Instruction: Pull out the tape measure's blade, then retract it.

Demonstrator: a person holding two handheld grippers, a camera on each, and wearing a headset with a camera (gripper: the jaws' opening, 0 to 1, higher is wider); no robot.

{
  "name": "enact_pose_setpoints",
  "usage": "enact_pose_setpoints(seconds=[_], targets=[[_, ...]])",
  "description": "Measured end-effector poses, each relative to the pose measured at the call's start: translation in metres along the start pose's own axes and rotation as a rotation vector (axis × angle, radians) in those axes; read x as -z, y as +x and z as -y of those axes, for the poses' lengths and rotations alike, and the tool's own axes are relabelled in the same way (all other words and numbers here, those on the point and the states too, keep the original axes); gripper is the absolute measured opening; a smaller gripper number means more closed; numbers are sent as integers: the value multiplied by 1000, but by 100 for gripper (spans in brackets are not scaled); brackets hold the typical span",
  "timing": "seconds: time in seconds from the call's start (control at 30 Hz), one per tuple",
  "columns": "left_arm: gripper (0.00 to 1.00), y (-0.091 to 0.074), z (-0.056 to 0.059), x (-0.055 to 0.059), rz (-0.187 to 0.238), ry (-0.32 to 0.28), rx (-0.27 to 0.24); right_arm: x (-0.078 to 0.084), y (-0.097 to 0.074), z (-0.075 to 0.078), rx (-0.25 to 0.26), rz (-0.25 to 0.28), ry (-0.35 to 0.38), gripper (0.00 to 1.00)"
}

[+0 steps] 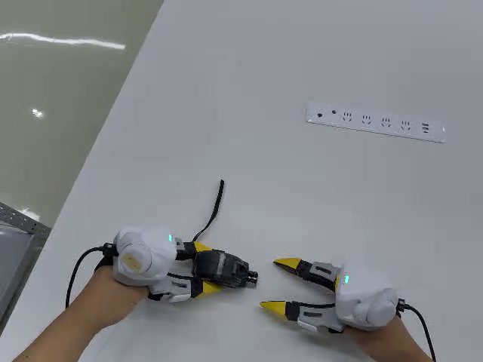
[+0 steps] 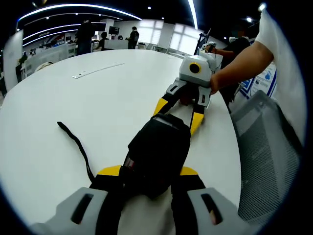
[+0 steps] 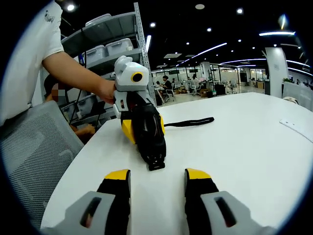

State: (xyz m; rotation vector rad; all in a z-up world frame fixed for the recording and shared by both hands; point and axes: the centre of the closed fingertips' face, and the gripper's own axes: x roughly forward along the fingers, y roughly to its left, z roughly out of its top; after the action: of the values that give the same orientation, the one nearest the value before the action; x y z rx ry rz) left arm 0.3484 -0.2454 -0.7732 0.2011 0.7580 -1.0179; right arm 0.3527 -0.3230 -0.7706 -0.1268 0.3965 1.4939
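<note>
A black tape measure [image 1: 221, 268] lies on the white table, with its black wrist strap [image 1: 213, 213] trailing away from it. My left gripper [image 1: 202, 274] is shut on the tape measure's body [image 2: 157, 152], its yellow-tipped jaws on either side. The blade tip end [image 3: 156, 165] points toward my right gripper [image 1: 279, 285], which stands open a short way to the right, apart from the tape measure [image 3: 146, 129]. From the left gripper view, the right gripper [image 2: 178, 115] faces me with its jaws spread. No blade is drawn out.
A white power strip [image 1: 375, 121] lies on the table farther back right. The table's left edge [image 1: 90, 162] runs diagonally beside a glossy floor. A grey mesh chair [image 2: 266, 142] stands by the table, and shelving with bins [image 3: 105, 46] stands behind.
</note>
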Motion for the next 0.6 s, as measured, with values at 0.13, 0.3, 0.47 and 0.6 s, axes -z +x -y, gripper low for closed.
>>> enact_pose_setpoints(seconds=[0.13, 0.3, 0.47, 0.6], targets=[[35, 0, -1, 1, 0, -1, 3, 0, 3, 0, -2, -1, -9, 44], [35, 0, 0, 0, -1, 0, 5, 1, 7, -1, -14, -11, -22, 42], [35, 0, 0, 1, -5, 4, 4, -2, 12, -1, -28, -13, -27, 40], [35, 0, 0, 1, -6, 4, 3, -3, 16, -3, -44, -14, -43, 39]])
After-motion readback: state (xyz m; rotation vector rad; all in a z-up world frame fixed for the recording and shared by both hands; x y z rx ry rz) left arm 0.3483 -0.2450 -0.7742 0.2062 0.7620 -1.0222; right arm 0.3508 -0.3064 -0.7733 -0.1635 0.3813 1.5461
